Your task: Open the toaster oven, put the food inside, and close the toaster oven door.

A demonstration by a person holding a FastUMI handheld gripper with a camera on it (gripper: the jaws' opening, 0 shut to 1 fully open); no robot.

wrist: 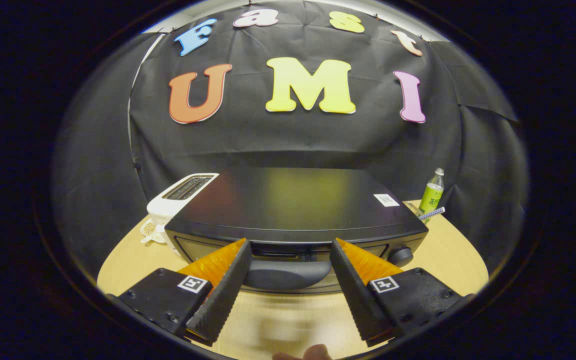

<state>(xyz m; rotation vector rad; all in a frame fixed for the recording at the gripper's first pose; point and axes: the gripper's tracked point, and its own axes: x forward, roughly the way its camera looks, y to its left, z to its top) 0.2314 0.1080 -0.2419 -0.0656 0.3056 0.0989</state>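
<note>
Booth: black cloth wall behind a round wooden table (448, 260).
Tongs (290, 250): spread wide, holding nothing, tips level with the oven's front edge.
Fingers (225, 287): ribbed black pads facing inward, one at each end of the door handle (288, 274), close beside it; contact not clear.
Toaster oven (293, 205): black, just ahead of the tongs, centred on the table, door shut, knob (401, 256) at the front right.
Sticker (386, 200): white, on the oven top near its right rear corner.
Toaster (180, 197): white, touching or just beside the oven's left rear.
Bottle (432, 192): green, upright, beyond the oven's right side.
Hand: a bit of fingertip (313, 353) low between the fingers, pose hidden.
Food: cannot tell where.
</note>
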